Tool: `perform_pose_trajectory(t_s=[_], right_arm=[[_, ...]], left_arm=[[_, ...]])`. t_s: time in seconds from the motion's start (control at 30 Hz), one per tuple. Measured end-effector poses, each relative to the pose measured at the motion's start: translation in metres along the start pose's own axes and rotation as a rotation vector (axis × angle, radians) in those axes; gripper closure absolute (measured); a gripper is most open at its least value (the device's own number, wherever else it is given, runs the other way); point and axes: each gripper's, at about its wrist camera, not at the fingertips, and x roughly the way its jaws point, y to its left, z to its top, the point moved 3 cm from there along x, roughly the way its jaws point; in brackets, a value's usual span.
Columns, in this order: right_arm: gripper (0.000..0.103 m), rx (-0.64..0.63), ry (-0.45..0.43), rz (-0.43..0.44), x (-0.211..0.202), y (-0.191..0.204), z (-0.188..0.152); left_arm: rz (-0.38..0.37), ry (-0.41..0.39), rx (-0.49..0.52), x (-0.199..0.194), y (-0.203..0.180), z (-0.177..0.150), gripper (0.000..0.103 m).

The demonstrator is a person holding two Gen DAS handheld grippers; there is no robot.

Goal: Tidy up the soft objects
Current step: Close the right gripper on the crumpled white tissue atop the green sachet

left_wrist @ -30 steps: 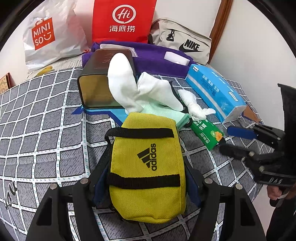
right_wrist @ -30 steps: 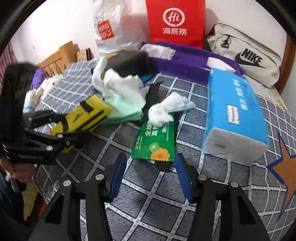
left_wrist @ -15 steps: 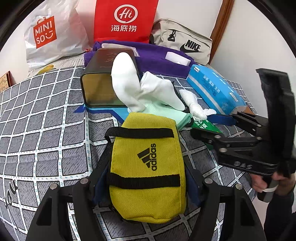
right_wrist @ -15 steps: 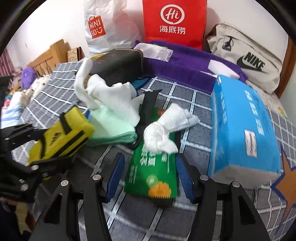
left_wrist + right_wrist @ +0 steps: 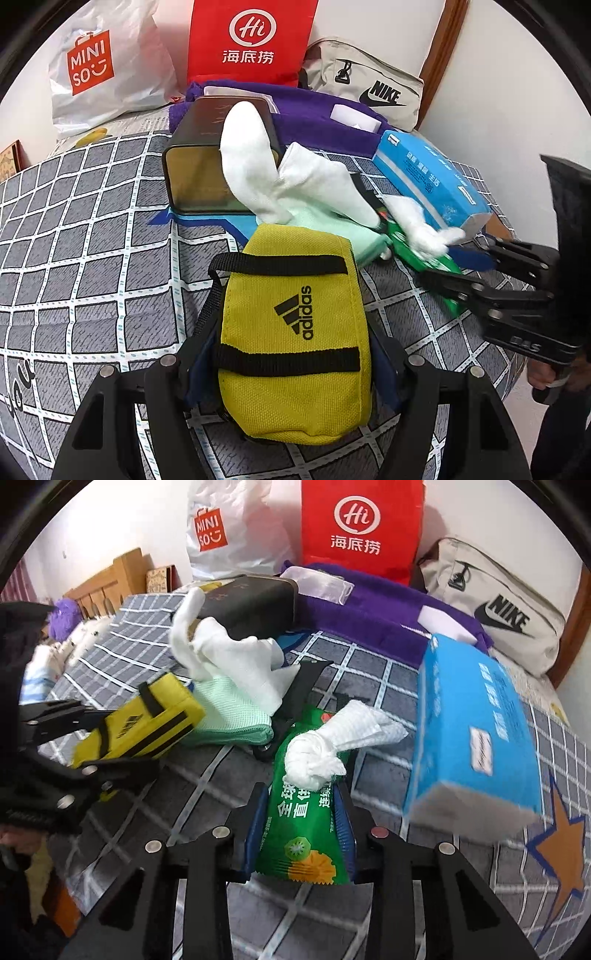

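Right now your left gripper point(image 5: 295, 373) is clamped on the yellow pouch point(image 5: 295, 332), bottom centre of the left view. Your right gripper point(image 5: 301, 834) is closing w/ the green packet point(image 5: 303, 834) btwn its jaws, bottom centre; a knotted white tissue point(image 5: 317, 760) lies on the packet.

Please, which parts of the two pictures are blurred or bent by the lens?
Left wrist view: sharp in the middle, the yellow pouch crisp; the bedsheet grid lines bow outward and the corners are black. Right wrist view: the blue tissue box is smeared by motion blur at its near end; the green packet stays readable.
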Motion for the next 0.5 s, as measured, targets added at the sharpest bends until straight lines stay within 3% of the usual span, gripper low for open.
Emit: perform_pose_trajectory(t_s=[0.2,0.43,0.5], right_arm=[[0.067,0.208,0.011,0.214,-0.01,-0.027,-0.012],[0.067,0.284,0.008,0.321,-0.02,-0.031,-0.023],[0.067,0.286,-0.001,0.313,-0.026,-0.032,-0.026]], left_arm=[[0.003,0.0,-0.017,-0.002,0.0,-0.001,0.034],[0.015,-0.002,-0.021,-0.008,-0.002,-0.002,0.034],[0.018,-0.005,-0.024,-0.009,-0.001,-0.002,0.034]])
